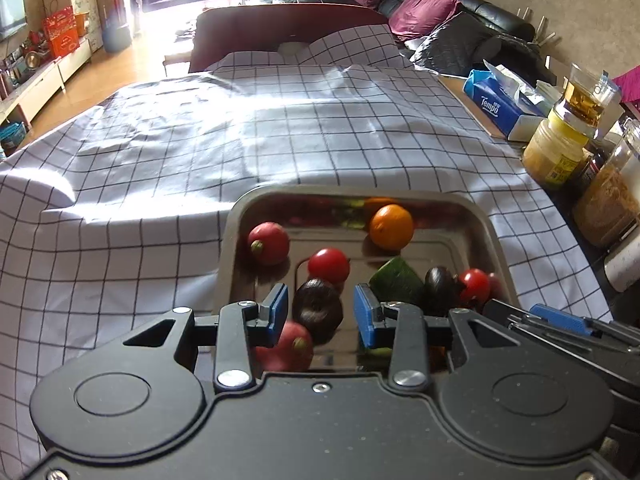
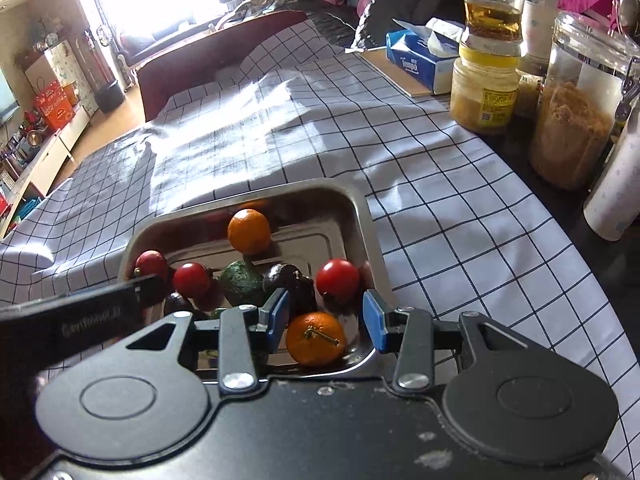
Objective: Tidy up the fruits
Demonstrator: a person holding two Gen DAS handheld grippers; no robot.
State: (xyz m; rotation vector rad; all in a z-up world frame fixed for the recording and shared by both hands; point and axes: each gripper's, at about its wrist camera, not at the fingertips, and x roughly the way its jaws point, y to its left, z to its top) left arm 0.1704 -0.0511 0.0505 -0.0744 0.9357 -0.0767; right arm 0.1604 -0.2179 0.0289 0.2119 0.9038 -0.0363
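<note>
A steel tray on the checked tablecloth holds several fruits. In the left wrist view my left gripper is open around a dark purple fruit, with a red fruit below it, a tomato, an orange, a green avocado and a red radish-like fruit beyond. In the right wrist view my right gripper is open over the tray, its pads on either side of an orange. A tomato and a second orange lie further in.
Jars and a large glass canister stand along the right table edge, with a blue tissue box behind. The checked cloth stretches away beyond the tray. A chair back and sofa lie farther off.
</note>
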